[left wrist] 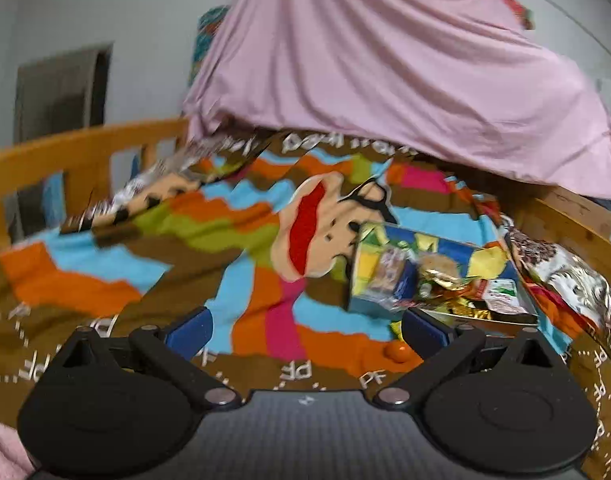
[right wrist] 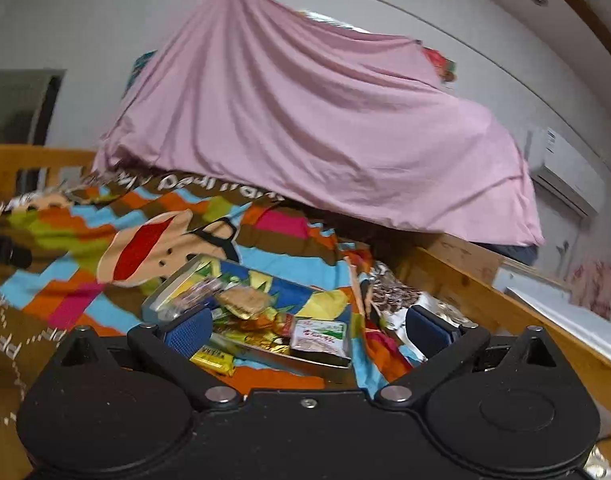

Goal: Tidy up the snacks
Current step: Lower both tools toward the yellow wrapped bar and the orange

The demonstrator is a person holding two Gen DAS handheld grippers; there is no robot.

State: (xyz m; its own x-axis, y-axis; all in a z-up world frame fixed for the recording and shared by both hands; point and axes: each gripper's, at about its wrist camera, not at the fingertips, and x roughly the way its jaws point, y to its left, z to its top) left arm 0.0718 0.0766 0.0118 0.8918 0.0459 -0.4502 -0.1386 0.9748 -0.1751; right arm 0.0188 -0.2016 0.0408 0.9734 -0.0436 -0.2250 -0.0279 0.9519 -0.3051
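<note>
From the left wrist we read repeated "PF" letters stitched on the colourful blanket (left wrist: 241, 240) covering the bed. The left gripper (left wrist: 305, 330) hovers low over it, roughly level, jaws wide and empty. A box of snacks (left wrist: 429, 276) lies ahead to the right, and a small orange ball (left wrist: 399, 353) rests just inside the right blue pad (left wrist: 423, 330).

From the right wrist, the right gripper (right wrist: 307, 332) hangs just above the snack box (right wrist: 321, 292), jaws wide, holding nothing. A yellow packet (right wrist: 213, 358) lies outside the box; a green-and-white packet (right wrist: 321, 336) sits inside, its print too blurred to read. A pink sheet (right wrist: 305, 120) drapes behind.
</note>
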